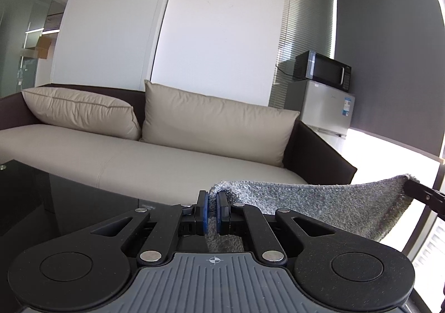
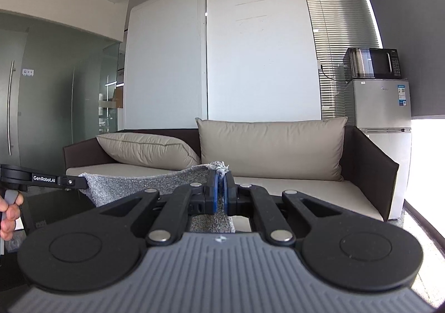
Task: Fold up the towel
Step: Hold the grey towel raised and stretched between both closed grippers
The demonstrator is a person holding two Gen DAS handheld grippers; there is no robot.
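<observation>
While pinched at two corners by left claw [image 1: 212, 211] and right claw [image 2: 221, 192], fluffy grey terry towel [image 1: 319, 204] slung aloft before beige sofa [image 1: 167, 157]: risk of slipping from shallow bites, spoiling fold.

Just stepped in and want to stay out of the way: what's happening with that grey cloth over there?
A person is folding a grey towel with a hand-held gripper in each hand. The left hand-held gripper is shut on one corner and the right hand-held gripper is shut on another, so the towel hangs stretched between them in the air, sagging slightly. This is in front of a beige sofa. No fold shows yet.
</observation>
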